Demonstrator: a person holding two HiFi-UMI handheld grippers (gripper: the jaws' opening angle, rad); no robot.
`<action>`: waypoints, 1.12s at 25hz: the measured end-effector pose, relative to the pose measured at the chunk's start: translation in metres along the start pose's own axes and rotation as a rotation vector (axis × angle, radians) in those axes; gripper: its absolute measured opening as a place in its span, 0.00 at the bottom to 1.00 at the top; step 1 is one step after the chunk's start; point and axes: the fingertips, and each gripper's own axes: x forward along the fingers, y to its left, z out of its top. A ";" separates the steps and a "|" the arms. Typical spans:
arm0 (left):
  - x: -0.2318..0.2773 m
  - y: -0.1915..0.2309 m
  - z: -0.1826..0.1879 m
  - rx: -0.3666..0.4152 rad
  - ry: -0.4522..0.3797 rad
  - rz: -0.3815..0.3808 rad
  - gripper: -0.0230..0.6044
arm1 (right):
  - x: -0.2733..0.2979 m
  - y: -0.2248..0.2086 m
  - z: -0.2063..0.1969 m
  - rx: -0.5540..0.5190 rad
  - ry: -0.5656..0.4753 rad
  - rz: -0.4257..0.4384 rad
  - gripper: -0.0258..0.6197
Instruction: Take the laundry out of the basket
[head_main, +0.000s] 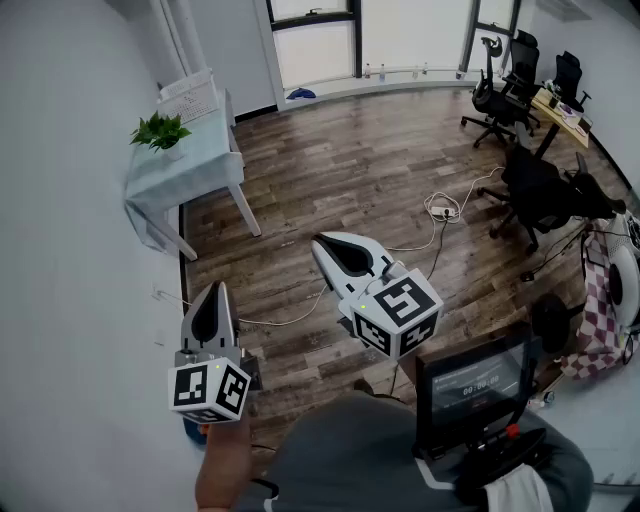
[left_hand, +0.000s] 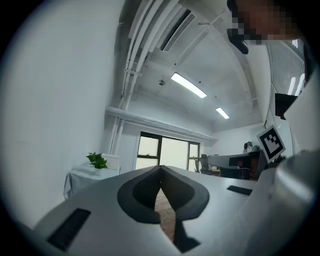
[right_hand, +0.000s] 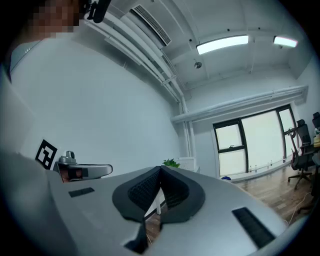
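Item under inspection: the white laundry basket (head_main: 190, 97) stands on the far end of a small table (head_main: 195, 172) draped in a pale cloth, against the wall at the upper left of the head view. What lies inside it I cannot make out from here. A potted green plant (head_main: 160, 131) sits on the same table, just beside the basket on the nearer side. Both of my tongs are well apart from the table. The left gripper (head_main: 219, 287) is held low by the wall, pointing level toward the table; its jaws are together at the tips with nothing between them. The right gripper (head_main: 320, 241) is out over the wooden floor (head_main: 380, 160), also level, its jaws closed tip to tip and empty. Beyond them, a white power strip (head_main: 443, 210) with its cable lies on the floor near the middle of the room. Black office chairs (head_main: 505, 90) stand at a desk at the upper right, and tall windows (head_main: 315, 40) run along the far wall. A small dark screen (head_main: 472, 385) sits in front of my chest at the lower right.
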 end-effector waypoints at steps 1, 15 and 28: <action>-0.002 0.000 0.000 0.003 0.000 0.001 0.05 | -0.001 0.002 -0.001 0.000 0.003 0.001 0.07; -0.025 0.019 -0.010 0.004 0.031 -0.003 0.05 | 0.001 0.030 -0.005 0.038 -0.012 -0.006 0.07; -0.041 0.050 -0.025 -0.028 0.022 -0.054 0.05 | 0.014 0.058 -0.025 0.004 0.036 -0.055 0.07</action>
